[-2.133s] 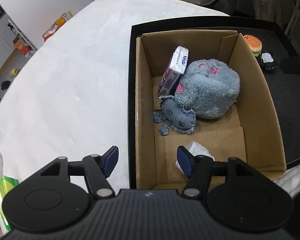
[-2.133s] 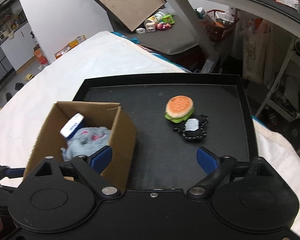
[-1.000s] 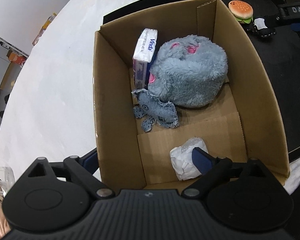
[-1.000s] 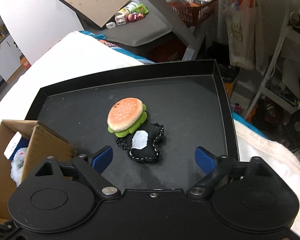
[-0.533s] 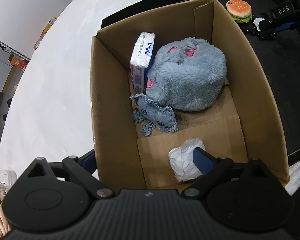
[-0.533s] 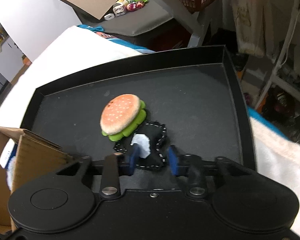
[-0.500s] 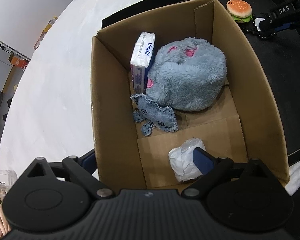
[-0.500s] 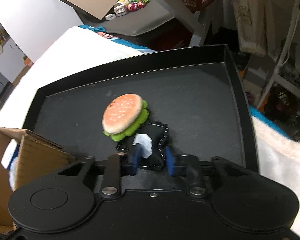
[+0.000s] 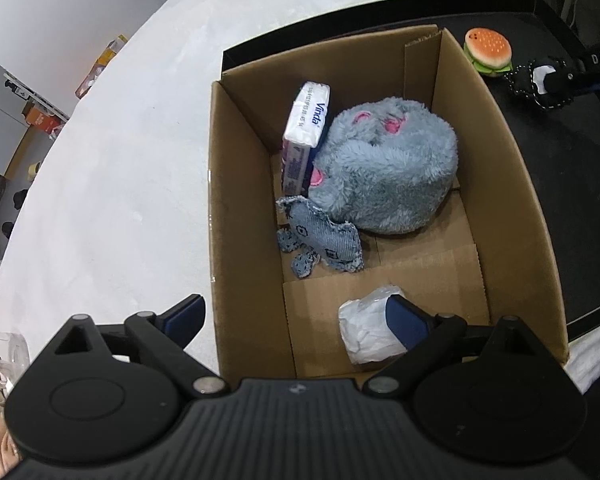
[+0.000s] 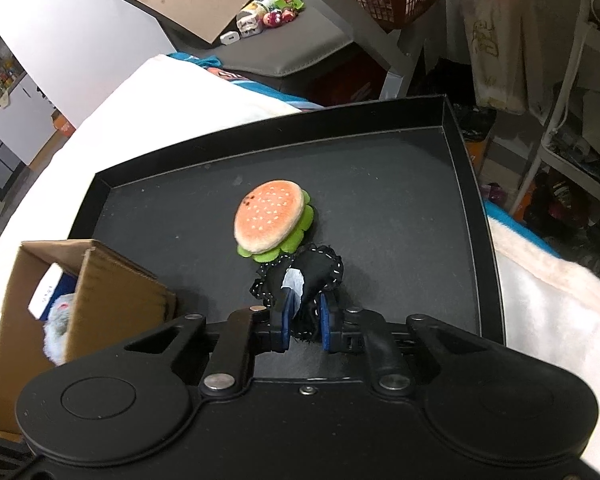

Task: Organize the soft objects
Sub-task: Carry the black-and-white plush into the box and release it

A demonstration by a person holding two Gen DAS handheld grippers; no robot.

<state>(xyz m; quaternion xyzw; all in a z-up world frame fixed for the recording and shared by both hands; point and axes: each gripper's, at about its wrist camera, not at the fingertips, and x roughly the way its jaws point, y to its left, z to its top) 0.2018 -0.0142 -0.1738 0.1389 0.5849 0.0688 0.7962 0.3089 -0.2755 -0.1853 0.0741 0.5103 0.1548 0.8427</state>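
The black tray spreads wide, the cardboard box standing on its left part. Inside the box the fluffy blue plush leans on the tissue pack, the denim toy just before it, a white wad near the front wall. The left gripper hangs spread wide, straddling the box's left wall. On the tray the burger plush touches the black stitched toy, and the right gripper has just been closing, its pads now pinching that toy's near end.
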